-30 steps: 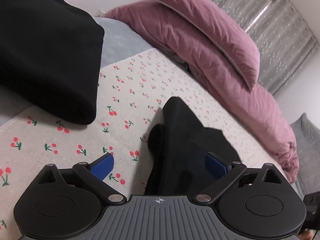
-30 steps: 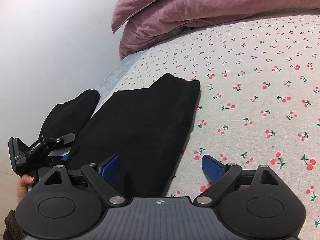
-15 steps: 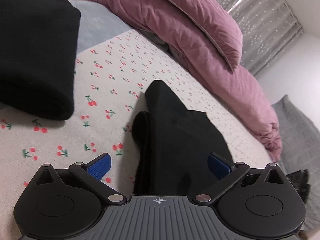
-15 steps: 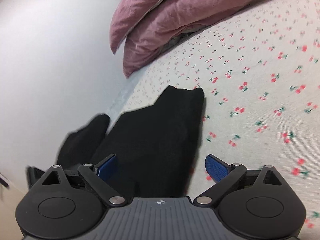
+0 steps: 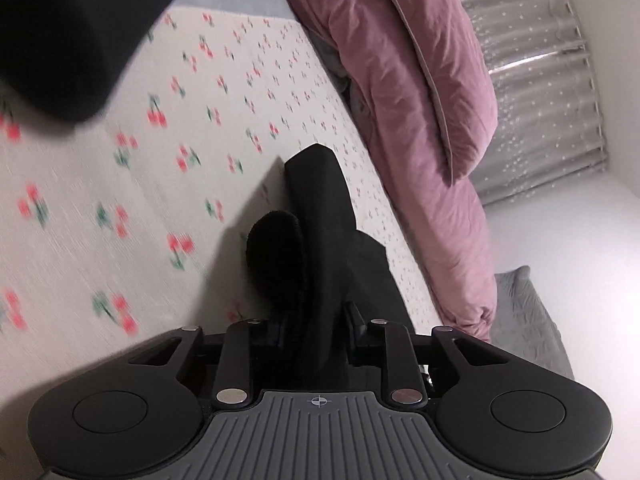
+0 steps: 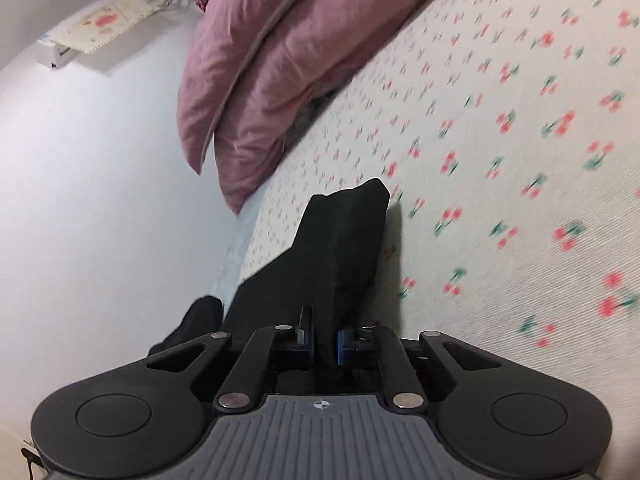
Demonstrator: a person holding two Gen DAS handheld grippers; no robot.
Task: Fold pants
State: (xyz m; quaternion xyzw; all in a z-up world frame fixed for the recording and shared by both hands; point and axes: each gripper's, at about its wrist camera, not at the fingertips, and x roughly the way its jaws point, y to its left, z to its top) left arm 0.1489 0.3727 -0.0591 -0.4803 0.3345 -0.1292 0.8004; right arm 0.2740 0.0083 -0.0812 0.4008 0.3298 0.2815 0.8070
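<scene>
Both hand-held grippers, left (image 5: 316, 332) and right (image 6: 323, 340), are pinching your half-folded pants (image 6: 332, 240); you're starting the next fold.

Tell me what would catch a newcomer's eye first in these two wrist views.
The black pants stand out, lying on the cherry-print bedsheet. The left gripper and right gripper have each just closed on the near edge of the fabric. Beyond, a pink duvet is heaped along the far side of the bed, and another dark garment fills the upper left of the left wrist view.
</scene>
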